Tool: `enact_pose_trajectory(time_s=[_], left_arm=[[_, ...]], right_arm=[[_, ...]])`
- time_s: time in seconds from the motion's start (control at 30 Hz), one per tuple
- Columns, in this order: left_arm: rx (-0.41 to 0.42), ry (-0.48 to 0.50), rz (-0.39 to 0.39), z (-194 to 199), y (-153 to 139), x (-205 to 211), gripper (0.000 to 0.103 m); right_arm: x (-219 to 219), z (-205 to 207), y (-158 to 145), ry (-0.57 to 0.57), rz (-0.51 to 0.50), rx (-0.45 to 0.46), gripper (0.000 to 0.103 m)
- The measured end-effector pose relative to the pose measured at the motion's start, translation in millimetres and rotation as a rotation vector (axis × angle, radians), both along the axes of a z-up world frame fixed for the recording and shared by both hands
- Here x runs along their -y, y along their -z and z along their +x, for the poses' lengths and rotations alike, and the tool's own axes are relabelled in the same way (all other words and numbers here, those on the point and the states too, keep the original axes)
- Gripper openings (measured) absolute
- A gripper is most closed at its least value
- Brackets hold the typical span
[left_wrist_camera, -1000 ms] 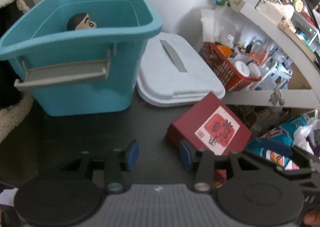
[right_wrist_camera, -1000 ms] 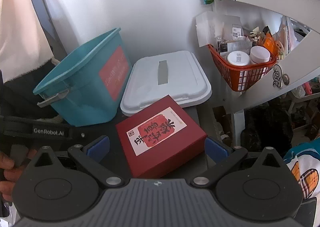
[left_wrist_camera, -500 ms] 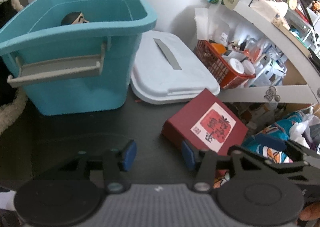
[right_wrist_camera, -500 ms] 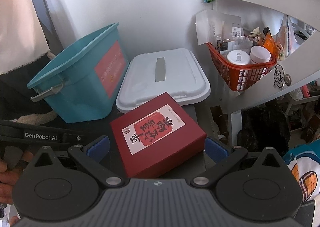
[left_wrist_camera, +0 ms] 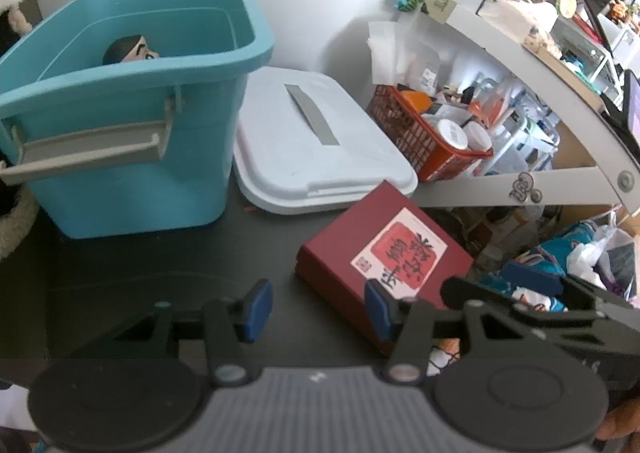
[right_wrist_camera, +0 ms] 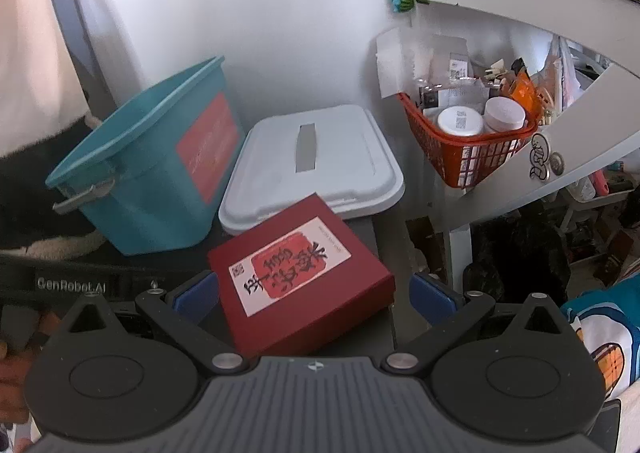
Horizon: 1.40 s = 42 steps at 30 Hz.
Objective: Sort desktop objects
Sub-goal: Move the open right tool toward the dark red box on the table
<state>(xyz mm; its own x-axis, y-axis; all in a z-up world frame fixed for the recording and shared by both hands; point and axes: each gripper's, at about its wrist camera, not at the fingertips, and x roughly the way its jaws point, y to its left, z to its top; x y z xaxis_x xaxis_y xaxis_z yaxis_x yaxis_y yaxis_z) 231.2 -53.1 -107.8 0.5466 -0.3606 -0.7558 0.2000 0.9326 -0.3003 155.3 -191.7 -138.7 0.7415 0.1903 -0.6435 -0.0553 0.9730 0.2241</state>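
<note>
Our right tool [right_wrist_camera: 314, 295] stands released astride the red gift box [right_wrist_camera: 300, 273], low and central in its view on the dark counter [left_wrist_camera: 160, 253]; closing off-centre, we risk skewing it off the edge. Our left tool [left_wrist_camera: 318, 307] gapes empty. The white lid [right_wrist_camera: 316, 161] crowds the teal bin [right_wrist_camera: 160, 177].

"GenRobot.AI" is printed in white on the black body of the left tongs [right_wrist_camera: 80, 285], seen at far left. The red box [right_wrist_camera: 300, 273] carries a white label with a QR code and brush-script characters, not legible.
</note>
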Motion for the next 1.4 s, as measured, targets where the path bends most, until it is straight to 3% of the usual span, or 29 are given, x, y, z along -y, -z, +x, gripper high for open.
enact_pose_trajectory(time_s=[0.23, 0.57, 0.77, 1.03, 1.4], left_arm=[[0.002, -0.012, -0.014, -1.0, -0.9, -4.3, 0.055], [0.0, -0.015, -0.024, -0.7, -0.8, -7.5, 0.055], [-0.002, -0.005, -0.026, -0.3, 0.1, -8.4, 0.055], [-0.01, 0.0, -0.024, -0.4, 3.3, -4.9, 0.055], [-0.018, 0.014, -0.02, -2.3, 6.5, 1.3, 0.055]], right_arm=[[6.4, 7.8, 8.5, 0.034, -0.023, -0.038, 0.103], [16.4, 12.8, 10.2, 0.067, -0.009, 0.027, 0.101], [19.0, 17.7, 15.1, 0.07, -0.01, 0.005, 0.079], [12.8, 18.2, 21.3, 0.022, -0.041, -0.033, 0.068], [6.5, 10.8, 18.9, -0.021, -0.075, -0.02, 0.056]])
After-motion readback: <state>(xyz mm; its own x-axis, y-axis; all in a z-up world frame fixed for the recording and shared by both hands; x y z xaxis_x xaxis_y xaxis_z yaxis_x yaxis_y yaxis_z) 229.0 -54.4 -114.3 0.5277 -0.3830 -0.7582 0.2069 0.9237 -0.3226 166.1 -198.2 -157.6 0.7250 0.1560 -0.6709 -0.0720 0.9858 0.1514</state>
